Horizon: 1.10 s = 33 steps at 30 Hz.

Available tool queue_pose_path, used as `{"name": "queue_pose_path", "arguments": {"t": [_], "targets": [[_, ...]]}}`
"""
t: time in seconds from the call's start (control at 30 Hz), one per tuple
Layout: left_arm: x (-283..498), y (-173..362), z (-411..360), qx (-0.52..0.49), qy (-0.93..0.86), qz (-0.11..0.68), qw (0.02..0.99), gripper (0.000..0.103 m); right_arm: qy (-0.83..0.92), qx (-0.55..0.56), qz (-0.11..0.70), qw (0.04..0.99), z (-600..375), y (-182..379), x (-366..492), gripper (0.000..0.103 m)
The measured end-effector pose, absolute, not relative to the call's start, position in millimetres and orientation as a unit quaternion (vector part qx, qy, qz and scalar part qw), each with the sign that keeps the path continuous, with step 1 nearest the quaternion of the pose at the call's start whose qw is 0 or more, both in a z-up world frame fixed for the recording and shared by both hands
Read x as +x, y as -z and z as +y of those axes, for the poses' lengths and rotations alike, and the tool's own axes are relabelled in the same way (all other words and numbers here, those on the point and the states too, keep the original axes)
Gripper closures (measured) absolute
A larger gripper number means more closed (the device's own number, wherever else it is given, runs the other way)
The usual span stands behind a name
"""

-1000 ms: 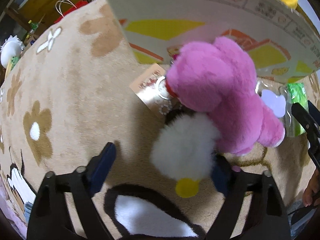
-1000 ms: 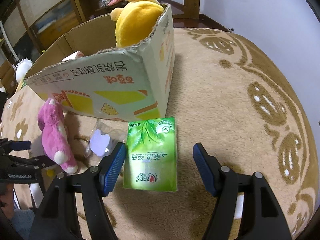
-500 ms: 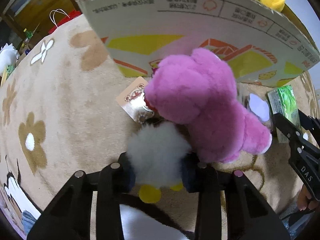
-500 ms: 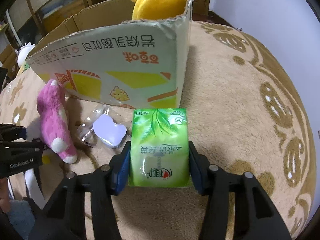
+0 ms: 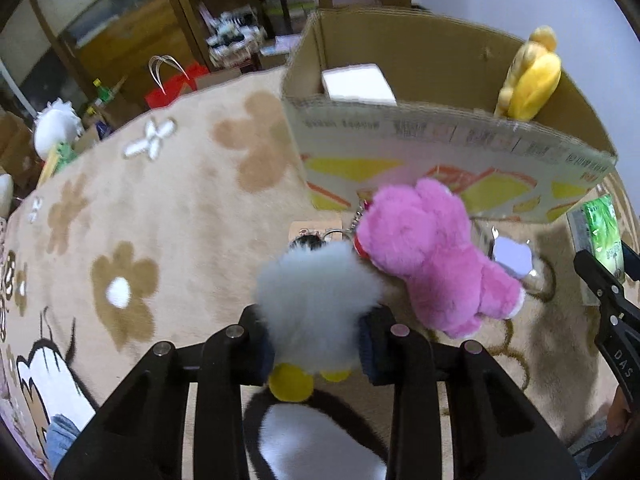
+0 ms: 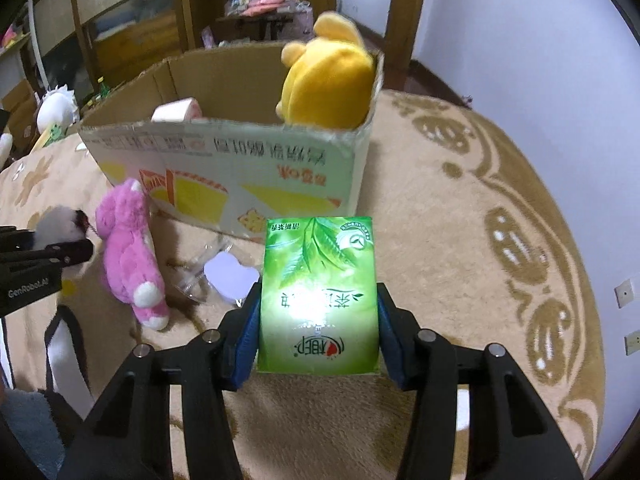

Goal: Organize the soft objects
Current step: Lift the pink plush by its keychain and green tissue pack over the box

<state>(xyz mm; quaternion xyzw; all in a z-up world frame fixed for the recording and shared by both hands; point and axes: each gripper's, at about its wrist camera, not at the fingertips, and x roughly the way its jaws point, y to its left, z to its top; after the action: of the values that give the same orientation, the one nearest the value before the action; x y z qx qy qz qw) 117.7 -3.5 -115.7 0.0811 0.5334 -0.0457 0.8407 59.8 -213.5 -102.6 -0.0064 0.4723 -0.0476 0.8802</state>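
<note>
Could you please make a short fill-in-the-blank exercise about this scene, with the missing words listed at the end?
1. The left gripper is shut on a fluffy ____ toy.
2. The right gripper holds a ____ tissue pack.
3. A ____ plush toy sits inside the cardboard box.
4. The pink plush toy lies ____ the box, on the carpet.

Missing words: white; green; yellow; outside

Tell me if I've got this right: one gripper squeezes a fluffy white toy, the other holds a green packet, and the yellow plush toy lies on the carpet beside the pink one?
Not quite. The yellow plush toy sits inside the cardboard box, as the right wrist view shows. Only the pink toy lies on the carpet. The rest holds: the left gripper squeezes the white toy and the right gripper holds the green packet.
</note>
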Motion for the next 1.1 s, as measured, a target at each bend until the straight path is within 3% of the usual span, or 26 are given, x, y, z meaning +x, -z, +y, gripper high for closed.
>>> {"name": "queue_pose_path", "arguments": {"t": [0.63, 1.1], "targets": [[82.7, 22.7, -10.0, 0.074, 0.022, 0.35, 0.934, 0.072, 0.069, -0.015, 0.336, 0.939, -206.4, 29.4, 37.9, 0.048], [83.1, -5.5, -14.2, 0.086, 0.009, 0.266, 0.96, 0.071, 0.073, 0.005, 0.267, 0.961, -220.0, 1.1, 49.5, 0.048]]}}
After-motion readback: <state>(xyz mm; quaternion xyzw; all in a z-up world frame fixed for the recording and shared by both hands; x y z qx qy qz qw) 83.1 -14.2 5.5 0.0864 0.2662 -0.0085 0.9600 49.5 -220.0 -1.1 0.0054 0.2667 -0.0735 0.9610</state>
